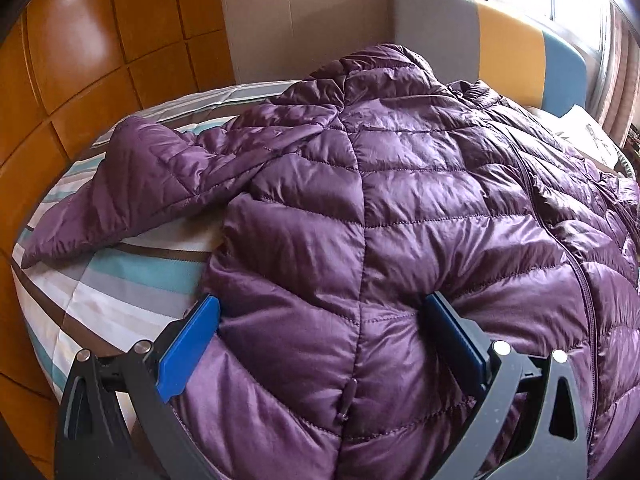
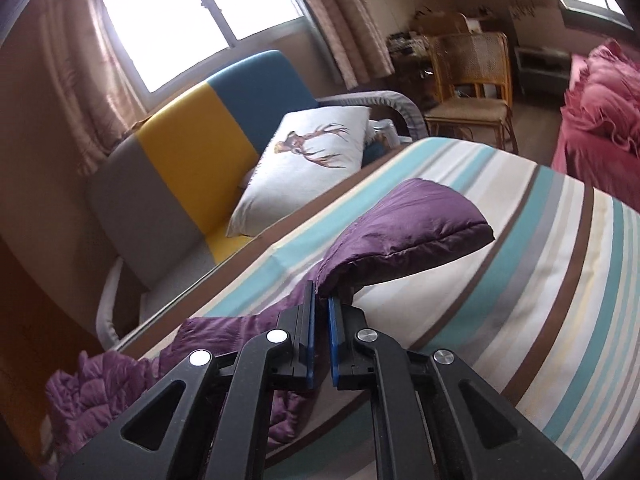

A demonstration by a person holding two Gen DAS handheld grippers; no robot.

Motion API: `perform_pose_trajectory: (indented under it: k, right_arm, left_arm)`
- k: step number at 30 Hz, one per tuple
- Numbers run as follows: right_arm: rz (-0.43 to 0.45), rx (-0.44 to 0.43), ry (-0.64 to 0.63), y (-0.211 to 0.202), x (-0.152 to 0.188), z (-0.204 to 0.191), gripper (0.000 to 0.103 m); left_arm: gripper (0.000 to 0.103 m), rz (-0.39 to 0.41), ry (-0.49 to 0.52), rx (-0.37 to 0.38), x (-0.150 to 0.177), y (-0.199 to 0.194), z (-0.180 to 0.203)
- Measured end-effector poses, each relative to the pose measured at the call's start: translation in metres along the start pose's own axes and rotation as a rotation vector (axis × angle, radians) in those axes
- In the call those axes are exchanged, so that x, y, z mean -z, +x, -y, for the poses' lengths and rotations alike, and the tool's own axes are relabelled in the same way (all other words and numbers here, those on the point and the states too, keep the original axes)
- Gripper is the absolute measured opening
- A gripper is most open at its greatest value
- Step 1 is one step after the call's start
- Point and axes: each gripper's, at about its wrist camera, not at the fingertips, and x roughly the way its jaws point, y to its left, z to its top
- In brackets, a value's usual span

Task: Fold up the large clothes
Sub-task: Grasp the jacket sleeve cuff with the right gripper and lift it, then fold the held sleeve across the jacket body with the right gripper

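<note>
Right gripper [image 2: 320,308] is pinched closed on the sleeve [image 2: 404,232] of a purple puffer jacket [image 1: 400,200], lifting it off the striped bedspread [image 2: 540,280]. Left gripper [image 1: 320,344] has its blue pads spread wide over the jacket's hem, not squeezing. A good fold likely means carrying the sleeve across the jacket's body while the hem stays flat. Open bedspread lies right of the sleeve; a pillow [image 2: 304,160] sits past the far edge.

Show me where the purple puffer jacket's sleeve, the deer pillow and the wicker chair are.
purple puffer jacket's sleeve [image 2: 420,220]: right wrist view, on its cuff end.
deer pillow [image 2: 280,184]: right wrist view, on the white fabric below the antlers.
wicker chair [image 2: 470,56]: right wrist view, on its woven backrest.
</note>
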Motion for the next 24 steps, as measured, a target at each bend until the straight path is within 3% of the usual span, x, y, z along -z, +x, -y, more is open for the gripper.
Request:
perform_pose_trajectory:
  k: [15,24]
  right_arm:
    - [0.064,-0.161,-0.339,-0.044,0.047,-0.114,0.006]
    - [0.069,-0.295,-0.527,-0.07,0.097,-0.187,0.006]
  left_arm:
    - [0.101,0.0,-0.03,0.039,0.002,0.002,-0.006]
    - [0.101,0.0,-0.032,0.041,0.003,0.002,-0.006]
